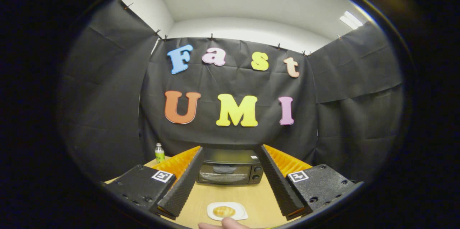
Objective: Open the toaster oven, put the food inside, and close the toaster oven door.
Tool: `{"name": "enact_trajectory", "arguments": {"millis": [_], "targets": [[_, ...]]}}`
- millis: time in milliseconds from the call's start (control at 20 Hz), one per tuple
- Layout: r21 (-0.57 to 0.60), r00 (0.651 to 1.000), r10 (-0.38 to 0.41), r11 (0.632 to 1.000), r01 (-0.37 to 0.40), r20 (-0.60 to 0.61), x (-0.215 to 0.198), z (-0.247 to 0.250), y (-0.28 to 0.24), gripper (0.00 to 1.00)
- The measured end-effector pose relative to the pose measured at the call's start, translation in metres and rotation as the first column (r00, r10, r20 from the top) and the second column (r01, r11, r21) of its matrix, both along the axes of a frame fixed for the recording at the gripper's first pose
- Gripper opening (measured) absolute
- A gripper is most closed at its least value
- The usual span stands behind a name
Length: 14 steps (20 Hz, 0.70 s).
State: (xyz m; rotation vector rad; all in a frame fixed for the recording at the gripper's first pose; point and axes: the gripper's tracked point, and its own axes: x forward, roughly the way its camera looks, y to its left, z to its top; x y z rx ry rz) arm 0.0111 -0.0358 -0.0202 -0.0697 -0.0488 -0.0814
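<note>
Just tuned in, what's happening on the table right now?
A person's hand-held tool hangs open above the wooden table, gripping nothing. Beyond its fingers sits the toaster oven, door closed. A pastry lies on a white plate between the fingers, with a hand beside it. A green bottle stands back left. Nothing has started yet.

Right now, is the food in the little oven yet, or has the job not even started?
Nothing looks done yet. The toaster oven stands at the back of the table with its door shut. The bread sits on its plate, low between the fingers. The gripper is open and holds nothing. Still left: open the door, put the bread inside, close the door.
</note>
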Motion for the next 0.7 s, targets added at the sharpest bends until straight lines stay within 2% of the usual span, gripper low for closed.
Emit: {"name": "enact_trajectory", "arguments": {"millis": [150,350,450,700], "targets": [[0.019,0.999,-0.007,1.000,0.007,-0.040,0.013,-0.027,-0.024,1.00],[0.137,0.996,0.056,0.990,-0.045,-0.075,0.044,-0.063,-0.046,1.00],[0.162,0.987,0.086,0.985,-0.064,-0.132,0.071,-0.090,-0.051,1.00],[0.115,0.964,0.126,0.988,-0.101,-0.233,0.169,-0.149,-0.044,1.00]]}}
